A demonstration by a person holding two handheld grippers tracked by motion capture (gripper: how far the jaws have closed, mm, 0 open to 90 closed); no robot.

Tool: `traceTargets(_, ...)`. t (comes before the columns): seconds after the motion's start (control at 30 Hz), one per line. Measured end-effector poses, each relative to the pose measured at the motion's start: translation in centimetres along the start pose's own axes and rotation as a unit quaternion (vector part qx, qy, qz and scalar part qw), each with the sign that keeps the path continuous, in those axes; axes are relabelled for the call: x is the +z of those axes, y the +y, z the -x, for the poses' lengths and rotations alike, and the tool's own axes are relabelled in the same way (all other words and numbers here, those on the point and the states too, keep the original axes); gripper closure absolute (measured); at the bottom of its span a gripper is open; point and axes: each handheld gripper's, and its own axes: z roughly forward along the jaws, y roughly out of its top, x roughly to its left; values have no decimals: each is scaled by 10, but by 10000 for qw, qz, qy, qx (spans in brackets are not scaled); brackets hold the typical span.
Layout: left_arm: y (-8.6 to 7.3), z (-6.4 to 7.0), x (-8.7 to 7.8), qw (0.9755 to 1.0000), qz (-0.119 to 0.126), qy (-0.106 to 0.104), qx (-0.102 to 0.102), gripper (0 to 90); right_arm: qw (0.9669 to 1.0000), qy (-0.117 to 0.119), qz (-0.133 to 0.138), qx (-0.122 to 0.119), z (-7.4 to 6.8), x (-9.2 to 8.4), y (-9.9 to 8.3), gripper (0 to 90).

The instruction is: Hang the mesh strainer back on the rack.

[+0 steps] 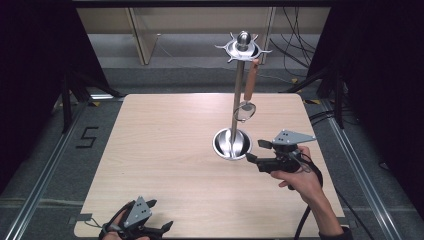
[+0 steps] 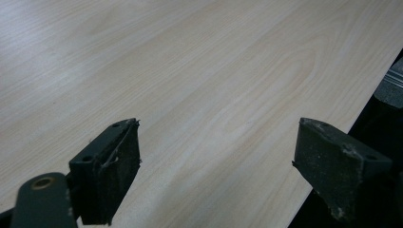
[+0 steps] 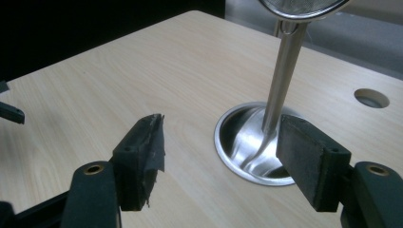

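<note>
High view: steel utensil stand (image 1: pixel 233 142) at centre right of the wooden table (image 1: pixel 165 150), one wooden-handled strainer (image 1: pixel 246 107) hanging from its top ring. Right gripper (image 1: pixel 254 151) in a hand (image 1: pixel 300 180) just right of the stand's round base, jaws spread, nothing between them. Left gripper (image 1: pixel 159 216) at lower left by the table's near edge, jaws likewise wide apart over bare wood.

A pale wood-grain counter (image 1: pixel 165 150) carries a steel utensil stand (image 1: pixel 233 142), its round dished base right of centre and a slim pole rising to a hooked crown. A wooden-handled strainer (image 1: pixel 247 92) hangs from one hook. Black cables (image 1: pixel 295 47) trail across the grey floor (image 1: pixel 55 165) beyond.
</note>
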Motion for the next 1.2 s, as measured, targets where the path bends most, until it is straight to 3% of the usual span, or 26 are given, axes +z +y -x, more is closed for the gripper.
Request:
traceTargets(0.03, -1, 2, 0, 9998, 14, -1, -179, 149, 10000, -20, -48, 76, -2, 1, -2, 335)
traceTargets(0.1, 0, 2, 0, 9999, -27, 2, -168, 149, 9999, -35, -64, 68, -2, 3, -5, 334)
traceTargets(0.13, 0, 1, 0, 10000, -18, 1, -47, 149, 9999, 5, -70, 110, -3, 4, -7, 333)
traceTargets(0.17, -1, 2, 0, 9999, 17, 0, -172, 149, 9999, 20, -124, -19, -2, 5, -8, 332)
traceTargets(0.23, -1, 3, 1, 9997, 42, -7, -222, 149, 9998, 24, -150, 87, -3, 7, -12, 331)
traceTargets(0.33, -1, 2, 0, 9998, 8, 22, -207, 149, 9998, 16, -217, 18, -3, 9, -15, 327)
traceTargets(0.37, 0, 0, 1, 10000, 15, 38, -40, 149, 9997, 13, -245, -33, -3, 9, -17, 325)
traceTargets(0.47, -1, 3, 0, 9997, 18, -7, -231, 149, 9996, 110, -248, 32, -7, 10, -20, 323)
traceTargets(0.5, 0, 2, 0, 9998, -1, 15, -200, 149, 9996, 101, -261, -5, -8, 10, -21, 321)
traceTargets(0.53, 0, 0, 0, 10000, 6, 17, -44, 149, 9996, 75, -258, -49, -8, 10, -22, 321)
traceTargets(0.6, 0, 2, -1, 9999, -19, 20, -158, 149, 9995, 117, -306, 35, -10, 11, -24, 319)
traceTargets(0.63, -1, 2, 0, 9997, 24, 8, -225, 149, 9994, 131, -269, -157, -8, 13, -25, 318)
traceTargets(0.83, -1, 2, 0, 9998, 20, 13, -179, 149, 9996, 23, -262, 80, -13, 15, -30, 317)
traceTargets(0.93, -1, 3, 0, 9998, 23, 8, -221, 149, 9998, -30, -217, -15, -12, 16, -31, 317)
traceTargets(0.97, -1, 3, 0, 9997, 25, 6, -224, 149, 9996, -5, -257, 122, -15, 15, -32, 317)
traceTargets(1.07, 0, 2, -1, 9999, -48, -1, -162, 149, 9996, 1, -291, -70, -13, 17, -34, 313)
traceTargets(1.17, -1, 2, 0, 9999, -18, 5, -172, 149, 9993, 30, -365, 73, -18, 19, -38, 312)
traceTargets(1.2, -1, 3, 0, 9997, 17, 10, -225, 149, 9992, 58, -404, -49, -16, 20, -38, 312)
